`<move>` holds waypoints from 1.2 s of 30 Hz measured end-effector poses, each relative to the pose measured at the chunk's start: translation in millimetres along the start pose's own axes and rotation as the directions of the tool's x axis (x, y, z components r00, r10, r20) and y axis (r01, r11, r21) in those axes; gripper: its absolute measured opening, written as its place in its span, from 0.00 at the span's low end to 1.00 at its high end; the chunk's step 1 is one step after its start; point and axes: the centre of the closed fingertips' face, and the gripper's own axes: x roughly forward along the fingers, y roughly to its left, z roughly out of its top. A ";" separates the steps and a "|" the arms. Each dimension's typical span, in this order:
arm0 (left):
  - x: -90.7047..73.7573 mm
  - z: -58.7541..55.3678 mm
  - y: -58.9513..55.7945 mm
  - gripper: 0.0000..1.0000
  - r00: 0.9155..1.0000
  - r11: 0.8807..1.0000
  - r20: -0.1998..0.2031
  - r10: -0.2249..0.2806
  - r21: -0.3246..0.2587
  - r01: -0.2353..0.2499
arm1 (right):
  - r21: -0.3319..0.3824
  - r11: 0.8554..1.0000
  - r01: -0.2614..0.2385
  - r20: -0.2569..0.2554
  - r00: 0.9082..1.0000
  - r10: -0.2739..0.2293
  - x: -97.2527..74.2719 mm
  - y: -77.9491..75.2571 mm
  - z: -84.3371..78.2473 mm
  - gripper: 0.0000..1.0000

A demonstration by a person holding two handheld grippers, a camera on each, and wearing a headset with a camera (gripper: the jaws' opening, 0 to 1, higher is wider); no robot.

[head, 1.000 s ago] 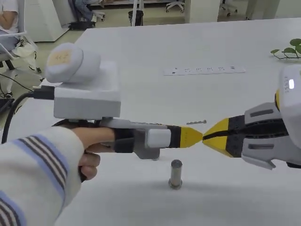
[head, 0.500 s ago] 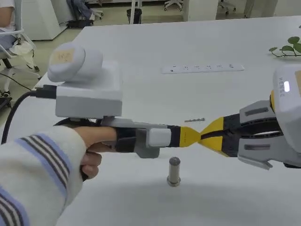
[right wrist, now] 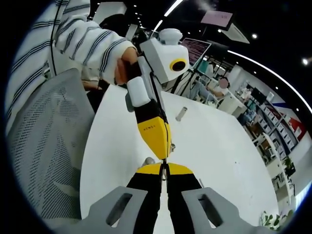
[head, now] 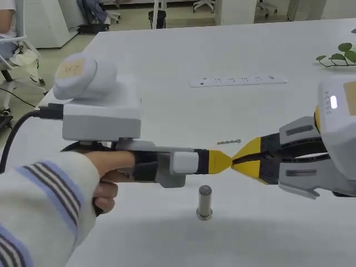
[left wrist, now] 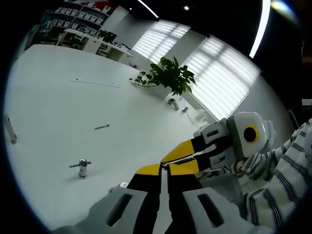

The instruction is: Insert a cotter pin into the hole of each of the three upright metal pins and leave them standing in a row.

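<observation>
While 1 upright metal pin [head: 204, 202] stands nearest on the desk [head: 167, 239], with no cotter pin seen through it, the left gripper [head: 225, 161] and right gripper [head: 236, 162] meet tip to tip just above and behind it. Both sets of fingers are drawn narrow. This pose suits a hand-over or re-grip of a cotter pin; whether 1 is pinched is too small to tell. Beyond lies a loose cotter pin [head: 228, 142], probably reserved for a later hole, then a power strip [head: 239, 81].
</observation>
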 end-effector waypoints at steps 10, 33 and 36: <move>1.1 -1.0 -0.5 0.01 1.000 1.000 -0.004 0.007 0.003 -0.007 | -0.009 1.000 -0.011 -0.001 1.000 0.011 -1.4 1.7 -1.8 0.03; -10.6 -8.2 -2.3 0.00 1.000 0.996 -0.019 -0.003 0.086 0.005 | 0.071 0.993 -0.091 0.050 0.995 0.087 -3.0 10.2 -4.9 0.22; -13.0 -10.6 -2.9 0.00 0.999 0.983 -0.033 -0.006 0.186 0.012 | 0.160 0.974 -0.161 0.075 0.986 0.150 -3.6 17.6 -9.5 0.26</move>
